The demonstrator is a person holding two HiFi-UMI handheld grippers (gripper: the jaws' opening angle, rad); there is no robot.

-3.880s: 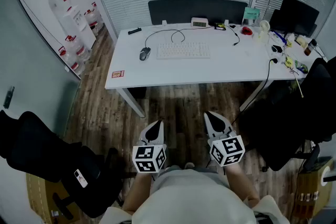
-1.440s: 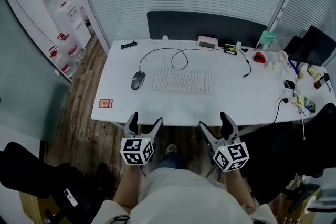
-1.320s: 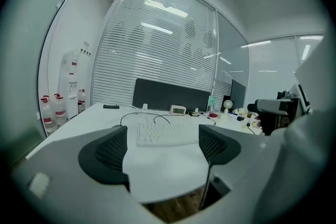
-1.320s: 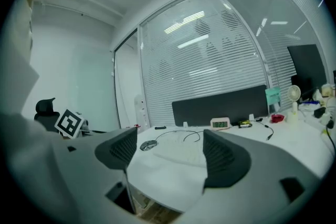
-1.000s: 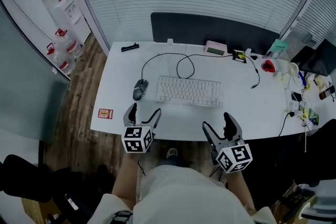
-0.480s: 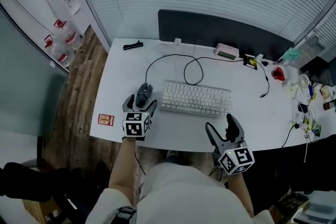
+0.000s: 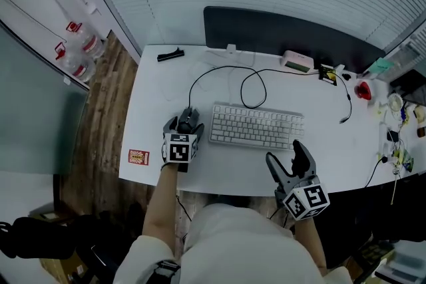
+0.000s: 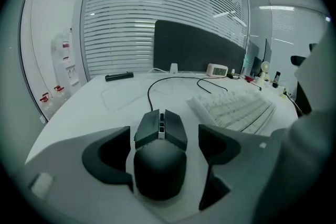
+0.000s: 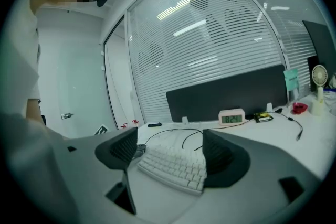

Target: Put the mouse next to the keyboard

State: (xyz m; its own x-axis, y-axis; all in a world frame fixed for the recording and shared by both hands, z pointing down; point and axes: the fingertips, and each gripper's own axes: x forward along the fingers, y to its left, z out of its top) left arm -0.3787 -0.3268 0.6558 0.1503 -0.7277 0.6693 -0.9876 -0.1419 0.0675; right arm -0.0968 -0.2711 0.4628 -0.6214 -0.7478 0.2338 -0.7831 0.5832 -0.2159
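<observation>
A dark wired mouse (image 8: 160, 152) lies on the white desk (image 7: 153, 96), just left of the white keyboard (image 7: 256, 126). My left gripper (image 8: 165, 149) is open and straddles the mouse, one jaw on each side with a small gap to each. In the head view the left gripper (image 7: 184, 126) covers most of the mouse (image 7: 188, 114). My right gripper (image 7: 285, 153) hangs open over the desk's front edge, below the keyboard's right end, holding nothing. The right gripper view shows the keyboard (image 9: 173, 162) between its open jaws.
The mouse cable (image 7: 219, 76) loops behind the keyboard. A black bar-shaped thing (image 7: 170, 54) lies at the back left, a small clock (image 7: 297, 61) at the back and a red card (image 7: 138, 157) at the front left corner. A dark partition (image 7: 286, 30) backs the desk.
My left gripper has moved forward over the desk and now straddles the mouse. The right gripper has come up to the desk's front edge. The mouse and keyboard have not moved.
</observation>
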